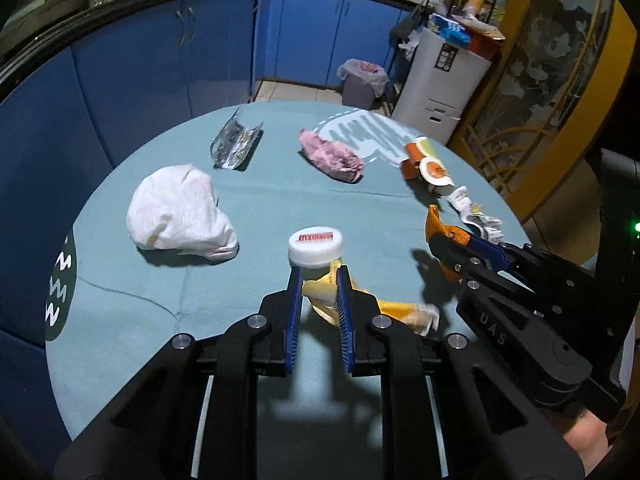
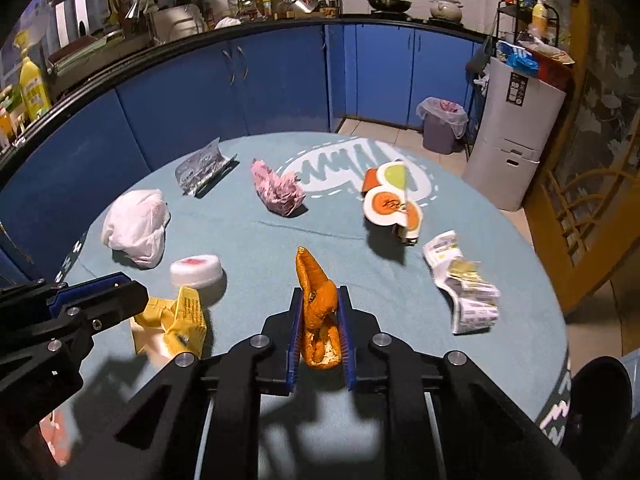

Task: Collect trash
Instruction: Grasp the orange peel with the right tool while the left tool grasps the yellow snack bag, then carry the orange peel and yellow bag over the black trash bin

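Nearest, in the right wrist view: right gripper (image 2: 319, 320) clamped on an orange peel (image 2: 318, 308), blue pads pressed on both flanks, peel's long axis running 6 to 12 o'clock along the fingers, tip poking out past them. Apparently lifted clear of the teal tablecloth (image 2: 248, 240), though hard to be sure.

At 9 o'clock from there: left gripper (image 2: 116, 292) closed on a crumpled yellow wrapper (image 2: 176, 320), its loose end trailing toward 3 o'clock. Same grip in the left wrist view: left gripper (image 1: 318, 280), wrapper (image 1: 320, 292) pinched between the pads, white lidded jar (image 1: 316, 246) just beyond the fingertips at 12 o'clock.

Further out, untouched on the table: folded printed paper (image 2: 460, 288) at 2 o'clock, white crumpled bag (image 2: 136, 228) at 10 o'clock, orange-and-white carton (image 2: 394, 204) at 1 o'clock, pink crumpled paper (image 2: 278, 192) and silver foil packet (image 2: 202, 168) toward 11 o'clock.

Farthest: lined trash bin (image 2: 442, 124) on the floor past the table's far edge, at 1 o'clock from both grippers, nearer the right hand's side. Judged next: carry both loads outward along that line, right hand with the shorter path.
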Demonstrator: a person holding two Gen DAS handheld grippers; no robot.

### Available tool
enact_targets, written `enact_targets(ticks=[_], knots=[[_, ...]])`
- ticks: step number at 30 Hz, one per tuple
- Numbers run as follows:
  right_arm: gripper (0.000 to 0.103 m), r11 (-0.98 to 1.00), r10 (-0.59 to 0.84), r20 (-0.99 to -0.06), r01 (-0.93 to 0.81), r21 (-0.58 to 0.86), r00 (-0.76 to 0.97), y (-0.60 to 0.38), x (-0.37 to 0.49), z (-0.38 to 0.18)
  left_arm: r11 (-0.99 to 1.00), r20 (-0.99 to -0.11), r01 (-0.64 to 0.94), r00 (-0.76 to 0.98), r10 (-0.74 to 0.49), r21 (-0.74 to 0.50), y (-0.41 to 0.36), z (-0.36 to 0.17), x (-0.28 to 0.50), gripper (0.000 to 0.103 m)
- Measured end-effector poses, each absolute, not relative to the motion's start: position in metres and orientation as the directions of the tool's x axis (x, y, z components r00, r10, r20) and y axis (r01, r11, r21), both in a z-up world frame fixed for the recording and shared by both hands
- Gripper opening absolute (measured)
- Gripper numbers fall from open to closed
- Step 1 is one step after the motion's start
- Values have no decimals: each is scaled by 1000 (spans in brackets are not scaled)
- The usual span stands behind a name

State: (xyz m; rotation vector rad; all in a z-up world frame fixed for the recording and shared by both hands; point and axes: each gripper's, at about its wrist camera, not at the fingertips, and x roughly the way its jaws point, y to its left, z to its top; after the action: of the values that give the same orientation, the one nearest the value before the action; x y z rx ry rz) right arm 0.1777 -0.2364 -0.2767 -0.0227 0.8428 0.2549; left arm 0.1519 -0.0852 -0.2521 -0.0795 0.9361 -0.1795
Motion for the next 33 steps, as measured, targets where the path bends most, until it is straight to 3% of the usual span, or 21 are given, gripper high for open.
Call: enact_targets(ticks=[10,33], knots=[[16,981,183,-703,-170,90,688,-268,153,-257,977,-756,174,620,-208,-126,-112,-228,147,18],[16,985,44,-654,75,153,755,-398,90,-241,923,-741,385,612,-275,-25,-266,-217,137,18]])
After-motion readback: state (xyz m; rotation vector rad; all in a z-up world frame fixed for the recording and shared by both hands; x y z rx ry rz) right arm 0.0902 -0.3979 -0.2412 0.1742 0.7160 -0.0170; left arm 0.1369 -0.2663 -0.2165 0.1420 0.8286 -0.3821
